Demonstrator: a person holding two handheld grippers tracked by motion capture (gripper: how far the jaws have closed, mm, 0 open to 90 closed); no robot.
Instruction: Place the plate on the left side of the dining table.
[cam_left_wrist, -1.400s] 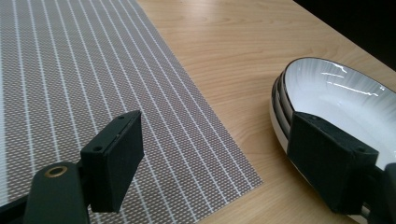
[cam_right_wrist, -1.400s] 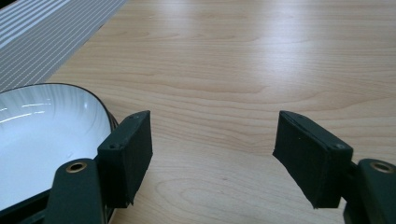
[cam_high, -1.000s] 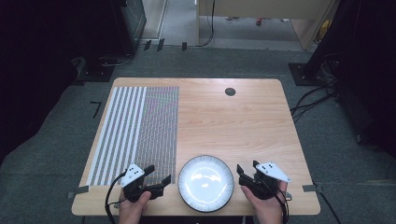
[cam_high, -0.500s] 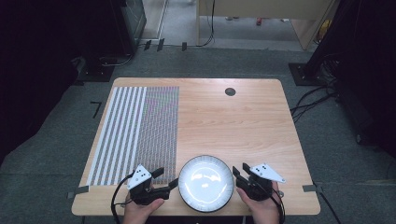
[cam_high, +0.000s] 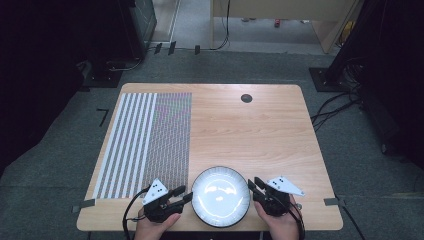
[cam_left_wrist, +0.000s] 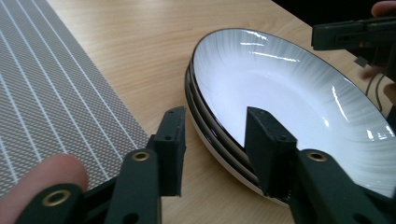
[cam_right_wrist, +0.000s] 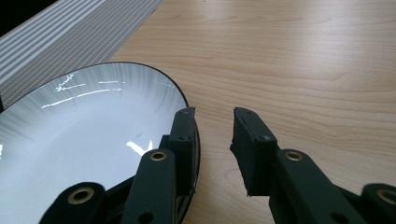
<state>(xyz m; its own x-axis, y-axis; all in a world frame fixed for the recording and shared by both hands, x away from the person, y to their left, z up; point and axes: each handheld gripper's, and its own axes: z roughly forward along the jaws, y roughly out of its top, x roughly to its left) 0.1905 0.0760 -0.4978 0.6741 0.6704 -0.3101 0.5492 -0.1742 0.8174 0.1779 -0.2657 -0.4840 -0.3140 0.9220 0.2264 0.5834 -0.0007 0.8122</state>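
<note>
Stacked white black-rimmed plates (cam_high: 220, 195) sit between the closing left gripper (cam_left_wrist: 215, 140) and right gripper (cam_right_wrist: 211, 140), neither clamped on yet.

A wooden table (cam_high: 260, 130) stands on a grey floor (cam_high: 60, 165). A striped mat (cam_high: 145, 142) lies flat on its left side. A stack of white plates (cam_high: 220, 195) sits at the near edge, just beside the mat. A small dark round spot (cam_high: 246, 98) is near the far edge.
</note>
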